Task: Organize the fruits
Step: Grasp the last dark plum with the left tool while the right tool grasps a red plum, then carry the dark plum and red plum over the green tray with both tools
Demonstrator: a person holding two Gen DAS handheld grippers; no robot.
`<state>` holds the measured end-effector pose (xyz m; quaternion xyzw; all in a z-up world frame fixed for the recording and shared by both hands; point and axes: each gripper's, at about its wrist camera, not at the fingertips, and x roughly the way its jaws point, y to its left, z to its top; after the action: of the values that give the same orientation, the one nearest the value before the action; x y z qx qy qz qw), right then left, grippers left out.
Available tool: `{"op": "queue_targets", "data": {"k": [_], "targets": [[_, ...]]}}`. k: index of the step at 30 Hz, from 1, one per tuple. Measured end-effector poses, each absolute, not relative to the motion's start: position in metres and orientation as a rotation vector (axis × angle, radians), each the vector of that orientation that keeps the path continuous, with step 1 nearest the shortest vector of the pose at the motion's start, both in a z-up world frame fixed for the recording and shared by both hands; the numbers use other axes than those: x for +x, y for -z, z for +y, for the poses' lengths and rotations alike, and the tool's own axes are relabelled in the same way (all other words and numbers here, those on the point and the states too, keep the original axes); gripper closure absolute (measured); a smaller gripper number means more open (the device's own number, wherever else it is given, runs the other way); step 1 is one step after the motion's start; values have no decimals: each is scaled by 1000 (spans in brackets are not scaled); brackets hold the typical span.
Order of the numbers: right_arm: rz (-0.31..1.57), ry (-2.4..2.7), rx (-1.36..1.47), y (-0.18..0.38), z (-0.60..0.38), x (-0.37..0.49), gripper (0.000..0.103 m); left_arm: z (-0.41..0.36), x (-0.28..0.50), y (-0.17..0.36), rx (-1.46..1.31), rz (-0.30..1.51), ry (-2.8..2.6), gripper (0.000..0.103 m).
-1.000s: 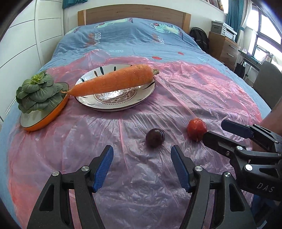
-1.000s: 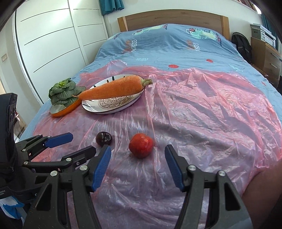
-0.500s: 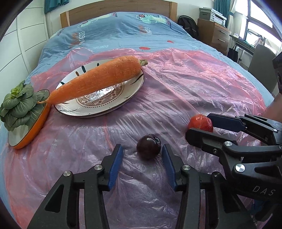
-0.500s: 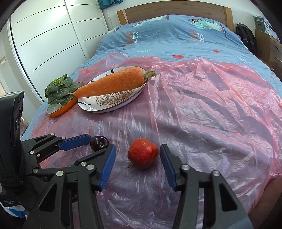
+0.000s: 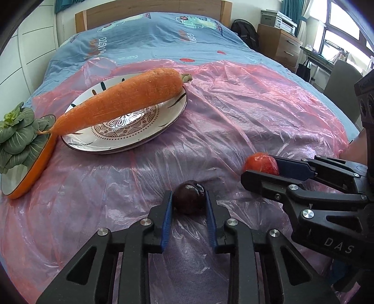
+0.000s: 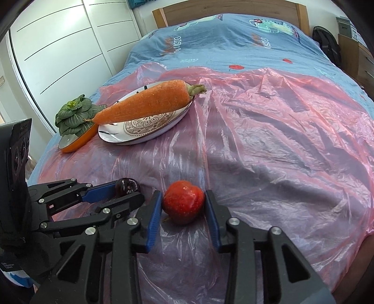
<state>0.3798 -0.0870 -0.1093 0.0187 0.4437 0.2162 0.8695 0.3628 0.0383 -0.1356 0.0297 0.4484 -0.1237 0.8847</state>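
**A:** Grippers both down on the sheet, low centre of each wrist view. Left gripper [image 5: 189, 202] has just been closing and its blue pads now sit tight vs. both sides of the dark plum [image 5: 189, 197], so it's clamped, plum resting on the pink plastic sheet [image 5: 245, 121].

**B:** Same story on the other side. Right gripper [image 6: 183, 205] jaws have just been closing too, pads pressed on the red fruit [image 6: 183, 201], left and right flank. Fruit sits on the sheet, bottom centre of the right wrist view.

**A:** In the left view the right gripper shows at the right edge w/ the red fruit poking out past its tips. Two fruits near each other, not touching.

**B:** And the left gripper sits lower left of the right view, plum peeking between its fingers.

**A:** Upper left of frame: patterned plate [image 5: 112, 145] w/ a big carrot [image 5: 126, 98] laid across it, thin tip hanging over the left rim, stem end over the right rim.

**B:** Just left of that, an orange dish [image 5: 32, 173], tilted, w/ a green leafy veg [image 5: 16, 138] on top. Carrot tip reaches the veg; touching or not, can't tell.

**A:** Sheet covers a blue bedspread [image 5: 145, 39]; wooden headboard [image 5: 152, 9] at top of frame.

**B:** Plate and dishes well apart from both fruits.
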Motion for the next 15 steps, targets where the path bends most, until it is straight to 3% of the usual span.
{"op": "queue_targets", "data": {"k": [15], "targets": [[835, -450, 24, 73, -95, 356, 95, 46, 342, 111, 48, 879, 206, 81]]}}
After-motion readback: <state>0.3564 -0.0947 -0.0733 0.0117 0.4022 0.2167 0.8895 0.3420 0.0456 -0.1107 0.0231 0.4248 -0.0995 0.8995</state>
